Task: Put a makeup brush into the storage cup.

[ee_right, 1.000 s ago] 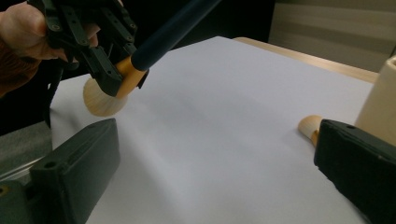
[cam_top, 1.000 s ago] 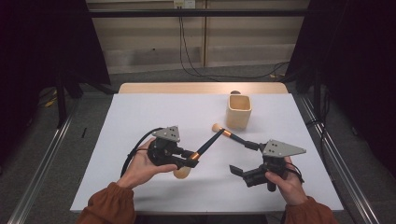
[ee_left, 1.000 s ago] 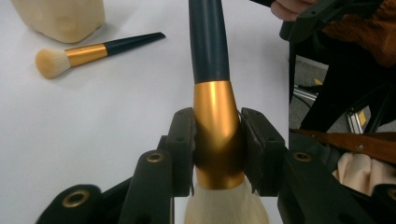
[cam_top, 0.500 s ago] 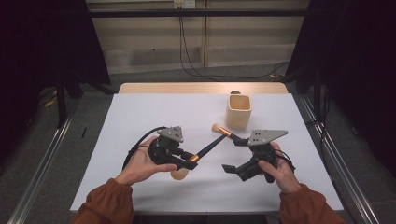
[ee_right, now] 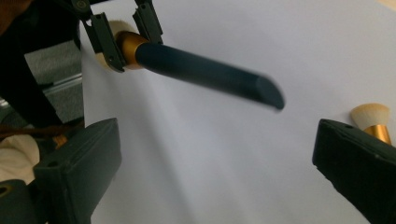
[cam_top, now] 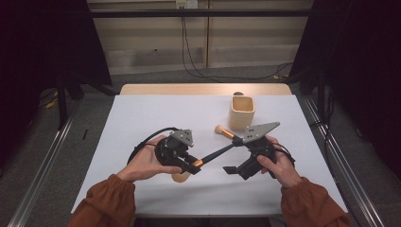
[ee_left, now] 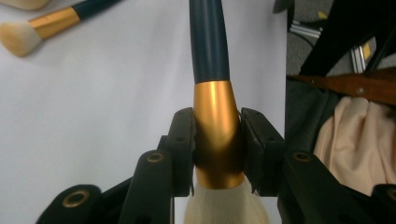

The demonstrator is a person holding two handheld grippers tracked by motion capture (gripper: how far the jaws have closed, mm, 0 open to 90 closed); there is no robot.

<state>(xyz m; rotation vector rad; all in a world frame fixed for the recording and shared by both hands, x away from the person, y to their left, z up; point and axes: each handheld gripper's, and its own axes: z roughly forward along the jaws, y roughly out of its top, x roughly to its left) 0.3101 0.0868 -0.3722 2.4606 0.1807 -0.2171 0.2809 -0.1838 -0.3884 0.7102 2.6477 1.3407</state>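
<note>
Shifted since the earlier frame: the right gripper (cam_top: pixel 232 169), brought in from nearer the right edge of the tabletop (cam_top: pixel 142 123) toward the large makeup brush (cam_top: pixel 215 154). Left gripper (ee_left: pixel 217 149) — jaws closed on the brush's gold ferrule, bristles toward the near edge, dark handle pointing away. Right gripper — jaws wide apart, nothing held, the handle tip lying just ahead. Small brush (cam_top: pixel 224 132) is laid beside the beige cup (cam_top: pixel 242 111), near the far-right corner. Handover judged begun — transfer and placing remain.

Lab-type recording bay: white table (cam_top: pixel 142 123) on grey floor, black curtains (cam_top: pixel 42 42) both sides, metal floor rails (cam_top: pixel 45 165), cables (cam_top: pixel 194 52) hanging from wall socket (cam_top: pixel 185 4).
</note>
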